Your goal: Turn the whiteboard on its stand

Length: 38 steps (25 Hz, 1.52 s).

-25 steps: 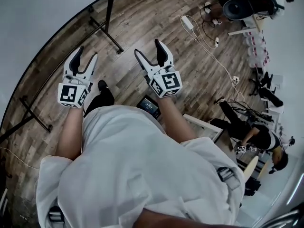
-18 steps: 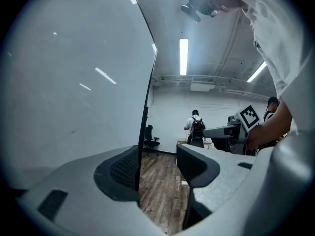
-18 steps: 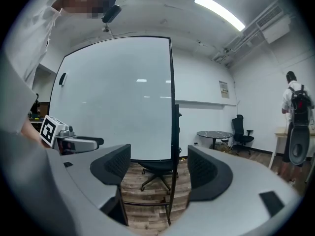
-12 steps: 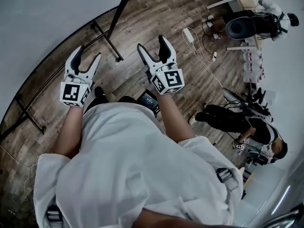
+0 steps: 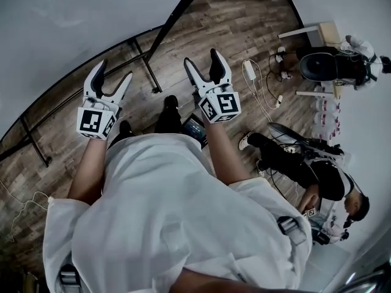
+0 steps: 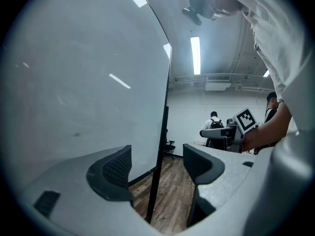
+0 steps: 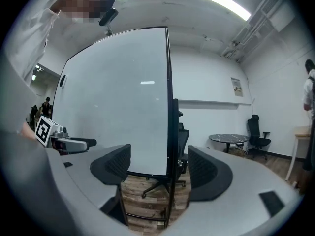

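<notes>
**Both tools before the whiteboard.** You hold your left tool (image 5: 115, 72) and right tool (image 5: 201, 58) out over the wooden floor (image 5: 244, 17). Both face the whiteboard (image 5: 61, 29), which stands upright on its black stand (image 5: 146, 66) ahead and to your left. The left tool's jaws have just been opening and now stand wide apart, gripping nothing. The board's dark side edge (image 6: 162, 132) shows beyond the gap. The right tool's jaws also stand apart and empty, with the board well beyond them.
</notes>
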{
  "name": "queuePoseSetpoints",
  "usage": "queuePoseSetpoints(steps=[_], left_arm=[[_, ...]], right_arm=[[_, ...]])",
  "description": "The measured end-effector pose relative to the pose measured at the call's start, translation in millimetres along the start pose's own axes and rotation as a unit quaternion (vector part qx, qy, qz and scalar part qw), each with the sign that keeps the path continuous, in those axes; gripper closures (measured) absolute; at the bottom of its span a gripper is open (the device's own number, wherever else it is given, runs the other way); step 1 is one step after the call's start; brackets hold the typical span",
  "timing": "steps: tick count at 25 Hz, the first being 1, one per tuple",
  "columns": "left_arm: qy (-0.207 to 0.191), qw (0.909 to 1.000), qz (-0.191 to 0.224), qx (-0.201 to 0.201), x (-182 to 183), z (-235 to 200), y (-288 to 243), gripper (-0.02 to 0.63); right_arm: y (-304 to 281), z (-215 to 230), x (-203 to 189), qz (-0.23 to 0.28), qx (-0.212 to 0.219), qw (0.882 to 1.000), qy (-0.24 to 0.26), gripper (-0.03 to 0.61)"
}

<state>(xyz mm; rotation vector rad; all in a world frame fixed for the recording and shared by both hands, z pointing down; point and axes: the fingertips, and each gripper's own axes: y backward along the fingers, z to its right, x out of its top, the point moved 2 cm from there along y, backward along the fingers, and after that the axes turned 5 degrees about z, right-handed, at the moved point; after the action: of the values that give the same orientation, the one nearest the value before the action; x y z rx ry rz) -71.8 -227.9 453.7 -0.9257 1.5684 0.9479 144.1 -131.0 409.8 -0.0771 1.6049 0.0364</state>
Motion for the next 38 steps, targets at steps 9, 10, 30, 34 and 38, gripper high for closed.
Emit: queuePoseSetpoints(steps=[9, 10, 30, 34, 38], left_arm=[[-0.017, 0.9928, 0.006, 0.118, 2, 9, -70, 0.304], [-0.016, 0.9914, 0.007, 0.129, 3, 10, -75, 0.304], [-0.047, 0.9281, 0.059, 0.365, 42, 62, -88, 0.304], [-0.062, 0.9232, 0.063, 0.374, 53, 66, -84, 0.304], [-0.057, 0.9204, 0.067, 0.381, 42, 75, -80, 0.304]], right_arm=[[-87, 91, 8, 0.025, 0.142, 0.989, -0.035, 0.222], [-94, 95, 9, 0.027, 0.161, 0.986, -0.042, 0.232], [-183, 99, 15, 0.001, 0.499, 0.866, -0.027, 0.256], [-192, 99, 14, -0.002, 0.52, 0.854, -0.022, 0.256], [-194, 93, 7, -0.003, 0.552, 0.834, -0.015, 0.273]])
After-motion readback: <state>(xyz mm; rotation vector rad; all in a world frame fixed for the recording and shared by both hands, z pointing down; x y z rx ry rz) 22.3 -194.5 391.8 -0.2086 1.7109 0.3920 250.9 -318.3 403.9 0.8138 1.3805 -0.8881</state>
